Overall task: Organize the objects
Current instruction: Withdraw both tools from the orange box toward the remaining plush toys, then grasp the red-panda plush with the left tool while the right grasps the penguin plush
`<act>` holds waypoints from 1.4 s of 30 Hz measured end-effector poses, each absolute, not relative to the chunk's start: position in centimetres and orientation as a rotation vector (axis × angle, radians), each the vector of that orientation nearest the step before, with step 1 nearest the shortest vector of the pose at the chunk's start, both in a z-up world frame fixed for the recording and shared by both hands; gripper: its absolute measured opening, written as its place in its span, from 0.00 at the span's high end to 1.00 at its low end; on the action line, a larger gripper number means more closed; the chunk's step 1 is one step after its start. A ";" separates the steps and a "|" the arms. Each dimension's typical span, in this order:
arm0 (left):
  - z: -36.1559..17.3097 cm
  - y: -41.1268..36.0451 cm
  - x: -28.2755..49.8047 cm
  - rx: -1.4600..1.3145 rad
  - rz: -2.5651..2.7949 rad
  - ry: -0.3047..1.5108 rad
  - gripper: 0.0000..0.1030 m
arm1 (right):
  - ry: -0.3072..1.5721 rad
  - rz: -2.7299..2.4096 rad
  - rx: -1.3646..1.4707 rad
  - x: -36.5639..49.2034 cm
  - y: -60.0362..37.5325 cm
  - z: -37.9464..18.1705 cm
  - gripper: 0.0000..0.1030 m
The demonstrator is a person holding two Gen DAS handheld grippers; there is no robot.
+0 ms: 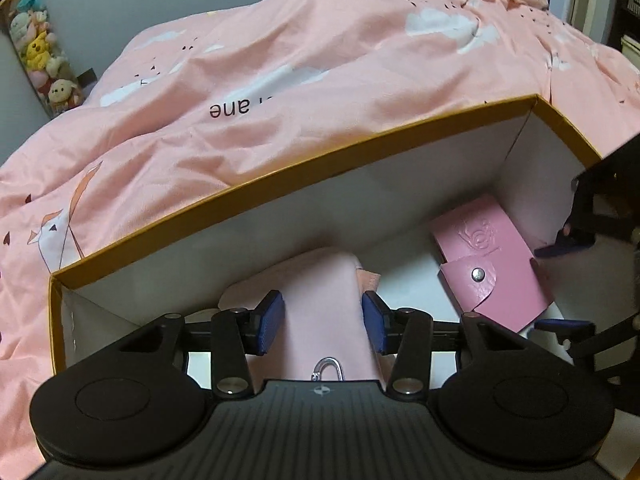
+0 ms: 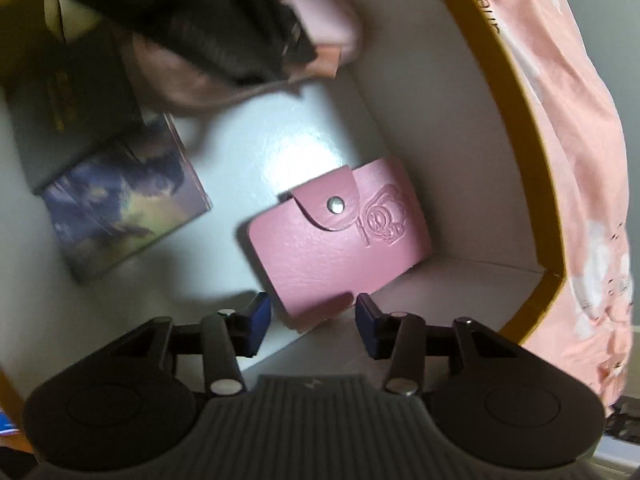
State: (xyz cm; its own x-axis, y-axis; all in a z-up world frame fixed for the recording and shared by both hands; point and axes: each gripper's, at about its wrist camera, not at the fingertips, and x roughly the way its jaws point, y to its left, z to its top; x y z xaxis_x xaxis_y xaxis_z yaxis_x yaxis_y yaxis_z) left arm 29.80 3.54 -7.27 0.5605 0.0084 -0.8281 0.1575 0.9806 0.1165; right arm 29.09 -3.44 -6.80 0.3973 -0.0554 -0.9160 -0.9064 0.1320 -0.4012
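Both grippers' fingers stand open: left (image 1: pixel 323 316) straddling a pale pink pouch (image 1: pixel 320 304), right (image 2: pixel 313 322) beside an embossed pink wallet (image 2: pixel 340 236).

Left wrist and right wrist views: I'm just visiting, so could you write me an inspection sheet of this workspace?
Surface: white floor of an orange-rimmed box.
Job's things: pink snap wallet lying flat near a box corner; pale pink pouch also inside.
Clutter: picture-covered booklet and dark booklet on the box floor.
Grippers: left gripper has the pouch between its jaws, whether it presses on it is unclear; right gripper is open, a wallet corner between its jaws, not gripped.
Cables: nothing seen.
Surroundings: pink duvet behind the box; plush toys by the wall.
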 end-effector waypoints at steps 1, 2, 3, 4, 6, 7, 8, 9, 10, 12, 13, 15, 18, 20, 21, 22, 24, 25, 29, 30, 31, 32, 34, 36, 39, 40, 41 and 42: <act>-7.2 3.5 29.8 0.190 -0.091 0.970 0.47 | 0.989 0.789 -1.293 29.1 -3.4 -7.0 0.56; -7.3 3.4 29.7 0.195 -0.095 0.966 0.47 | 0.983 0.786 -1.299 29.2 -3.4 -7.3 0.57; -7.2 3.5 29.6 0.188 -0.102 0.963 0.46 | 0.976 0.789 -1.302 29.2 -3.4 -7.5 0.57; -7.1 3.6 29.5 0.176 -0.110 0.958 0.46 | 0.972 0.790 -1.295 29.3 -3.4 -7.5 0.57; -6.8 4.1 29.5 0.130 -0.122 0.941 0.46 | 0.939 0.807 -1.285 29.3 -3.6 -7.4 0.58; -6.5 4.5 29.3 0.106 -0.122 0.934 0.46 | 0.922 0.820 -1.281 29.3 -3.8 -7.3 0.58; -6.3 4.7 29.2 0.092 -0.123 0.931 0.46 | 0.915 0.826 -1.276 29.3 -4.0 -7.3 0.58; -6.0 4.8 29.1 0.085 -0.124 0.930 0.46 | 0.917 0.826 -1.265 29.4 -4.1 -7.3 0.58; -5.8 4.9 28.8 0.083 -0.123 0.929 0.46 | 0.914 0.821 -1.255 29.5 -4.1 -7.2 0.58; -5.4 5.1 28.3 0.079 -0.107 0.924 0.46 | 0.913 0.819 -1.247 29.7 -4.1 -7.2 0.58; -5.3 5.2 28.0 0.075 -0.097 0.926 0.46 | 0.914 0.817 -1.245 29.7 -4.1 -7.1 0.58; -4.9 5.3 27.1 0.057 -0.081 0.924 0.46 | 0.904 0.813 -1.255 29.4 -4.0 -7.1 0.58; -4.1 5.3 25.6 0.011 -0.069 0.908 0.46 | 0.894 0.811 -1.283 28.7 -4.1 -6.9 0.56; -3.5 5.2 24.5 -0.012 -0.061 0.895 0.46 | 0.901 0.819 -1.249 28.3 -4.3 -6.1 0.51; -3.1 5.1 23.9 -0.024 -0.056 0.889 0.46 | 0.902 0.824 -1.213 28.0 -4.5 -5.3 0.50; -2.8 4.9 23.3 -0.034 -0.053 0.885 0.46 | 0.904 0.824 -1.182 27.7 -4.7 -4.7 0.50; -2.1 4.7 22.1 -0.051 -0.057 0.877 0.46 | 0.897 0.813 -1.101 26.9 -5.4 -3.0 0.50; -1.8 4.6 21.5 -0.062 -0.059 0.874 0.46 | 0.897 0.802 -1.058 26.6 -5.7 -2.2 0.50; -0.5 3.9 19.3 -0.108 -0.107 0.863 0.46 | 0.885 0.740 -0.865 25.3 -8.0 1.1 0.50; -0.2 3.7 18.7 -0.115 -0.123 0.865 0.46 | 0.877 0.726 -0.811 24.6 -8.8 2.0 0.51; 0.0 3.5 18.2 -0.121 -0.137 0.866 0.46 | 0.869 0.709 -0.766 23.8 -9.5 2.7 0.51; 0.1 3.4 17.7 -0.126 -0.150 0.867 0.46 | 0.861 0.696 -0.719 23.1 -10.0 3.2 0.51; 0.2 3.4 16.7 -0.145 -0.176 0.876 0.46 | 0.851 0.682 -0.621 21.5 -11.9 4.0 0.51; 0.2 3.5 15.7 -0.174 -0.201 0.888 0.46 | 0.852 0.666 -0.522 20.6 -13.2 4.0 0.52; -0.2 4.0 14.3 -0.229 -0.232 0.914 0.46 | 0.875 0.644 -0.398 19.1 -14.8 3.4 0.57; -0.4 4.1 13.9 -0.242 -0.241 0.923 0.46 | 0.888 0.636 -0.367 18.7 -15.3 3.2 0.58; -0.7 4.1 13.4 -0.252 -0.250 0.935 0.46 | 0.901 0.625 -0.332 18.0 -16.0 3.0 0.58; -1.0 4.1 13.0 -0.262 -0.261 0.947 0.47 | 0.913 0.615 -0.307 17.4 -16.6 3.0 0.58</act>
